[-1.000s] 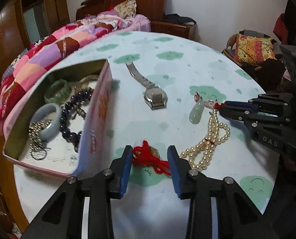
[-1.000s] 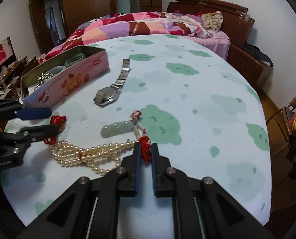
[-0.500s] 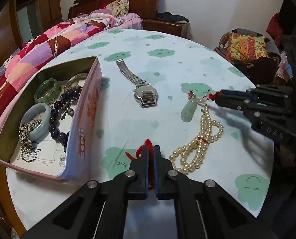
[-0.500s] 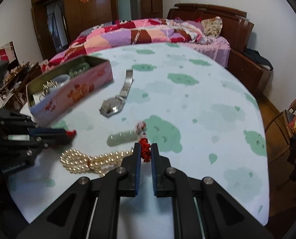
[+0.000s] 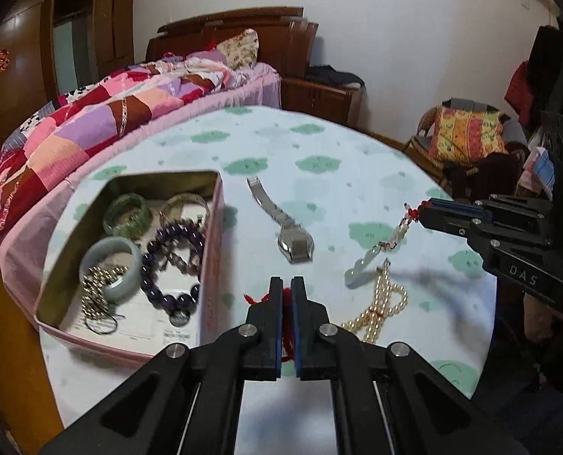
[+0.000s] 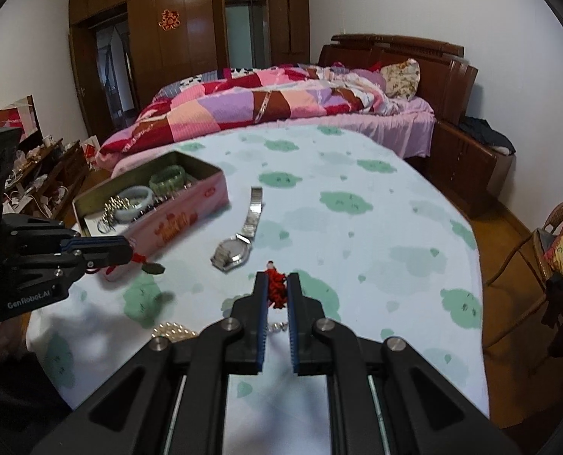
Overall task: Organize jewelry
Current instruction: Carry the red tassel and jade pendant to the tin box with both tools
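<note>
Above the tablecloth point(image 5: 357, 159), my left gripper point(image 5: 286, 295) is clamped on a red-corded charm point(image 6: 150, 265); my right gripper point(image 6: 277, 292) is clamped on the jade pendant's point(image 5: 363, 263) red cord point(image 6: 276, 284), beside the tin point(image 5: 213, 227).

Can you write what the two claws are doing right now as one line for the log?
left claw: shut on red cord charm | right claw: shut on jade pendant's red cord | pink tin box: open
</note>
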